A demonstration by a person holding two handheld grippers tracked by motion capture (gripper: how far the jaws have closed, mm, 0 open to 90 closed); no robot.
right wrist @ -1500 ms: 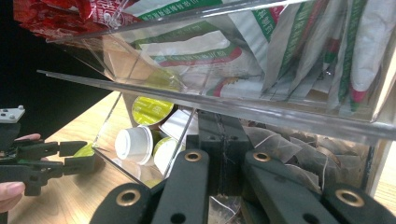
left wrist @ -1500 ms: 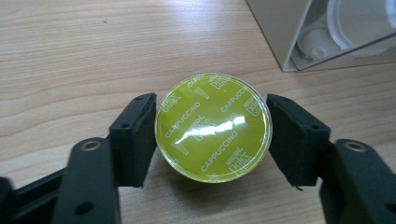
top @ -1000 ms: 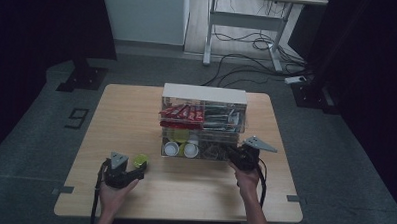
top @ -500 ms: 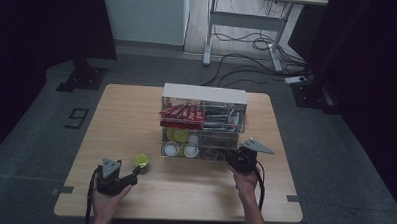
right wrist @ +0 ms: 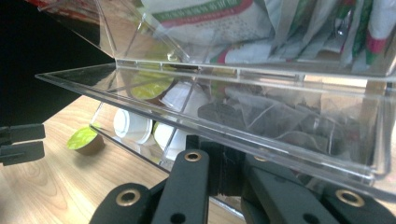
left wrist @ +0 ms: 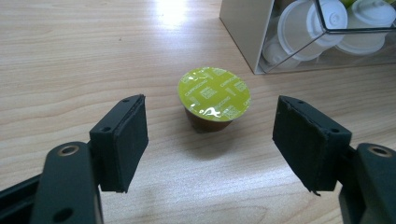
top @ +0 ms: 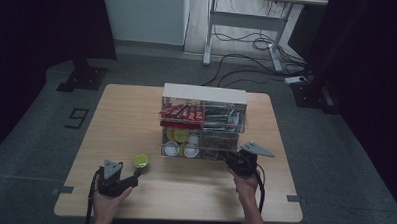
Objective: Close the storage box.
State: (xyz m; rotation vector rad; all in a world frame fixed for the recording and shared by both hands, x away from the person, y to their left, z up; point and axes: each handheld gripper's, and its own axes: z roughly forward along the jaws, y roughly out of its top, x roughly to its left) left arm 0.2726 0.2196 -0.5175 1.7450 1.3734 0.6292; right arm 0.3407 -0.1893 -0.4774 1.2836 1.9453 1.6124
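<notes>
The left gripper (left wrist: 210, 140) rests low over the wooden table (top: 131, 119) with its jaws spread apart, and the green-lidded coffee capsule (left wrist: 214, 99) stands upright on the wood just ahead of them, in line with the gap but touched by neither pad. These jaws have just been closing a little, yet nothing is caught between them and they stay released. In the high view the same capsule (top: 141, 161) sits just beyond the tips of the left gripper (top: 134, 177), up and to the right of it, on bare table just off the organiser's lower left corner. Ahead and to the right of the left jaws stands the clear acrylic organiser (left wrist: 299, 51), whose lower tier holds white capsules (left wrist: 303, 32). The right gripper (right wrist: 219, 179) is clenched on the front rim of the organiser's lower tray (right wrist: 233, 126), its two jaws pressed together on the clear plastic edge right above them. Beyond those jaws, inside the tray, lie more white capsules (right wrist: 133, 126) and dark sachets (right wrist: 261, 116), and the upper tier above carries packets (right wrist: 210, 18). In the high view the right gripper (top: 232, 160) meets the organiser's (top: 204, 94) lower right front, well apart from the left one.
</notes>
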